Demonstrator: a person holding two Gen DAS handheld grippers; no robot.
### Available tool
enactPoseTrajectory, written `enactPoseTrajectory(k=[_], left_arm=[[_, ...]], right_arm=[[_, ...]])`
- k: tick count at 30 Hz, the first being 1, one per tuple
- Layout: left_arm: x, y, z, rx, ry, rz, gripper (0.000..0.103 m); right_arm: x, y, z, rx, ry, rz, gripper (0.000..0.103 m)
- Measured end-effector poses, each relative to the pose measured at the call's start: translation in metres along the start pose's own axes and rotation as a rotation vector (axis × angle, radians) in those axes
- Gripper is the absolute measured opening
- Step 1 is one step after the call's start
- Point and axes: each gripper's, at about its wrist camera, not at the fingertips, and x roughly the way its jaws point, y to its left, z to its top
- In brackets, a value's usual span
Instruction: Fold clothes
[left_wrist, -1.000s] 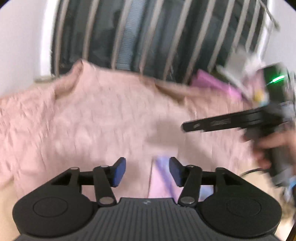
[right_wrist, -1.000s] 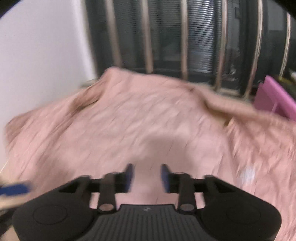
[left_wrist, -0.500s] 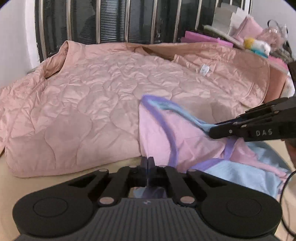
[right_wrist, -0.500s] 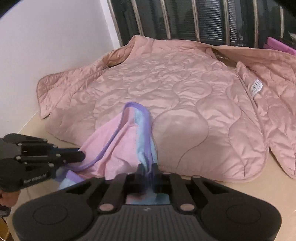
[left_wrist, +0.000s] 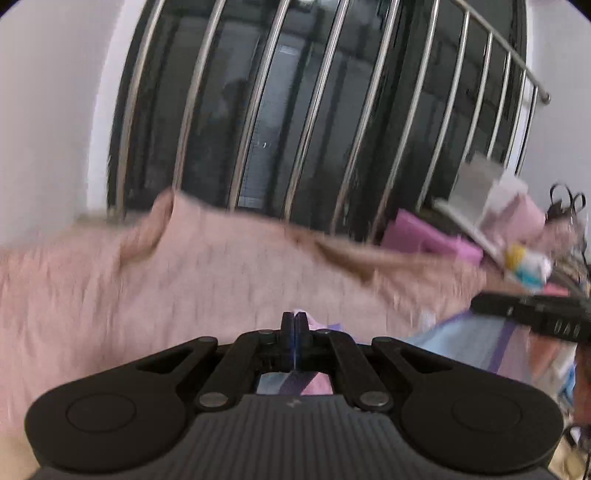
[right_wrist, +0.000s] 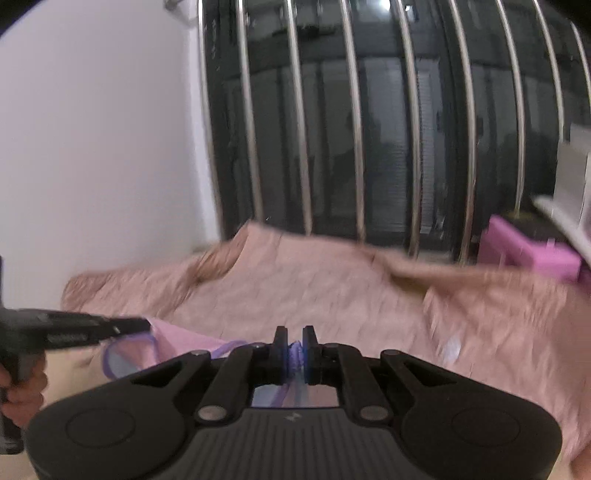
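Note:
A small pink and blue garment (right_wrist: 173, 338) with purple trim hangs between my two grippers, above a pink quilted jacket (right_wrist: 332, 295) spread on the table. In the right wrist view, my right gripper (right_wrist: 294, 341) is shut on a bunched purple edge of the garment. My left gripper (right_wrist: 146, 325) comes in from the left, pinching the other end. In the left wrist view, my left gripper (left_wrist: 294, 322) is shut, with the garment's cloth (left_wrist: 461, 343) running off to my right gripper (left_wrist: 477, 305). The jacket (left_wrist: 184, 291) lies blurred behind.
A dark window with metal bars (left_wrist: 295, 129) stands behind the table. A magenta box (right_wrist: 524, 251) and a pile of clutter with a yellow and blue toy (left_wrist: 528, 267) sit at the back right. A white wall (right_wrist: 92, 147) is on the left. A hand (right_wrist: 22, 391) holds the left gripper.
Both grippers were open a second ago, then shut on the garment's edge. Since then both have lifted and tipped upward, raising the garment off the jacket.

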Motion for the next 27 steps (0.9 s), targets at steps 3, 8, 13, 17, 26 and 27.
enactPoseTrajectory(k=[3,8,13,17,26,27], left_arm=[[0.037,0.002,0.051,0.022,-0.008,0.064,0.000],[0.109,0.013,0.097,-0.022,0.040,0.283,0.046],[0.078,0.003,0.049,0.017,0.078,0.230,0.068],[0.044,-0.020,-0.014,0.055,0.182,0.122,0.073],[0.060,-0.042,-0.096,0.130,0.350,0.092,0.004],[0.062,-0.038,-0.096,0.131,0.341,0.085,0.003]], right_arm=[[0.032,-0.013,0.034,0.002,-0.013,-0.045,0.007],[0.112,-0.060,0.067,0.049,0.054,-0.190,0.012],[0.090,-0.075,0.037,0.101,0.071,-0.180,0.051],[0.061,-0.045,-0.019,0.025,0.191,-0.066,0.058],[0.094,-0.029,-0.090,0.035,0.351,-0.095,0.018],[0.097,-0.033,-0.090,0.059,0.349,-0.085,0.005]])
